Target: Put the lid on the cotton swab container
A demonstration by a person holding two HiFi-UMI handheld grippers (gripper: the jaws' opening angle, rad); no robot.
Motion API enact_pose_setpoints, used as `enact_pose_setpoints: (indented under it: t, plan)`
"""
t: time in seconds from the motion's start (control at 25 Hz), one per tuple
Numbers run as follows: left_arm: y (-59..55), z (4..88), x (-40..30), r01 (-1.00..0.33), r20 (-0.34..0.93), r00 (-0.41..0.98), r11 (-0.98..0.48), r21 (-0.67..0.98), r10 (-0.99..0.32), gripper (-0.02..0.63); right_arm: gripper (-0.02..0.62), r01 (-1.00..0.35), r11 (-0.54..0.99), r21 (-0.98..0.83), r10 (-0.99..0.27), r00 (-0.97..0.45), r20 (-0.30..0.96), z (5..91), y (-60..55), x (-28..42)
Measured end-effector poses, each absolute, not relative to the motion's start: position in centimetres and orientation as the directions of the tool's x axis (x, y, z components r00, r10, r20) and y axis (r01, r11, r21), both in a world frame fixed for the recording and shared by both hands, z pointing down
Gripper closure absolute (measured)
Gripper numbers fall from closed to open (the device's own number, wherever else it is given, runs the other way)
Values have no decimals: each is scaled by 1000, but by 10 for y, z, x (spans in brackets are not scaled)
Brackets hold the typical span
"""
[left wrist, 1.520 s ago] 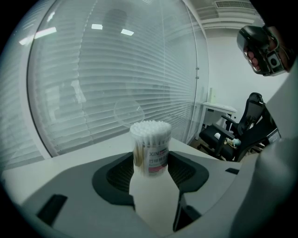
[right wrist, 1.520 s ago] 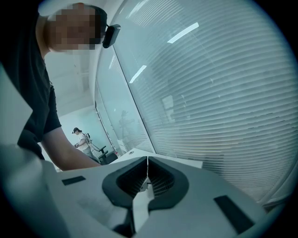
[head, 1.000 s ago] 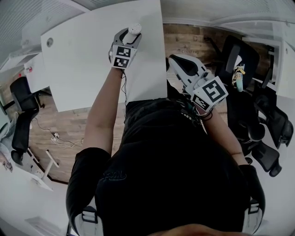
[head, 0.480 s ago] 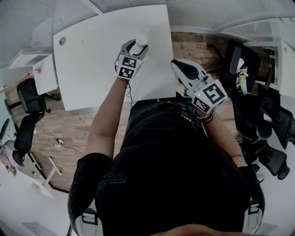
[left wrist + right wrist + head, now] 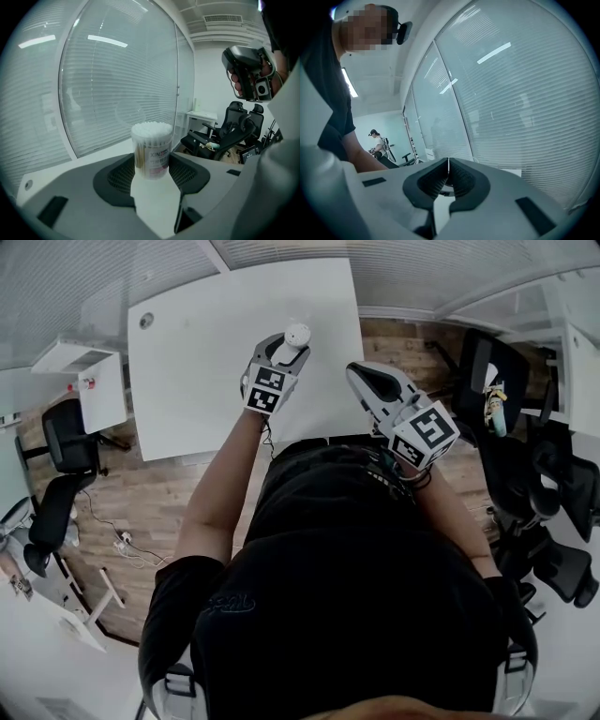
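Head view, taken as a clock face:

1. White table (image 5: 187,371): runs from 10 to 12 o'clock, over a wooden floor (image 5: 141,493). The top is bare where it shows.
2. The person (image 5: 347,596): dark-clad torso fills the centre down to 6 o'clock, with both forearms reaching up toward 12.
3. Black office chairs (image 5: 525,493): grouped at 3 o'clock. One more chair (image 5: 56,474) stands at 9 o'clock.
4. Right gripper (image 5: 361,373): at 1 o'clock from centre, over the table's right edge and near the left tool. Its own view shows the two jaws closed fully on each other, the pads meeting in a thin line with nothing between them. A glass wall with blinds (image 5: 511,93) lies beyond.
5. Left gripper (image 5: 286,348): at 12 o'clock, above the table. Jaws stand partly apart and are clamped on the cotton swab container (image 5: 151,149).
6. Cotton swab container: a clear, upright cylinder with a printed label. It sits between the left tool's pads with one pad against each side, and the white table is behind it. White swab heads crowd its top. Whether a lid covers them cannot be made out.
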State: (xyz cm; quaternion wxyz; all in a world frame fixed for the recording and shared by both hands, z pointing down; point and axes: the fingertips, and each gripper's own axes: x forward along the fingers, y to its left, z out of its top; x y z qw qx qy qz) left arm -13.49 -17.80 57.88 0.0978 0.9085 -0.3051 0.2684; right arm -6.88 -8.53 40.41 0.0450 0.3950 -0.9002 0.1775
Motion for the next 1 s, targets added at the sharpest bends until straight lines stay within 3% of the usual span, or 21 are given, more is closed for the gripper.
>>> enact_pose_setpoints:
  t: [0.44, 1.0]
  plan:
    - [-156, 560, -139, -592, 544, 688, -805, 38, -481, 368, 570, -740, 622, -254, -708, -671, 221, 394, -76, -76]
    - [-134, 520, -79, -597, 539, 693, -800, 58, -479, 368, 568, -670, 686, -283, -633, -742, 220, 391, -90, -33]
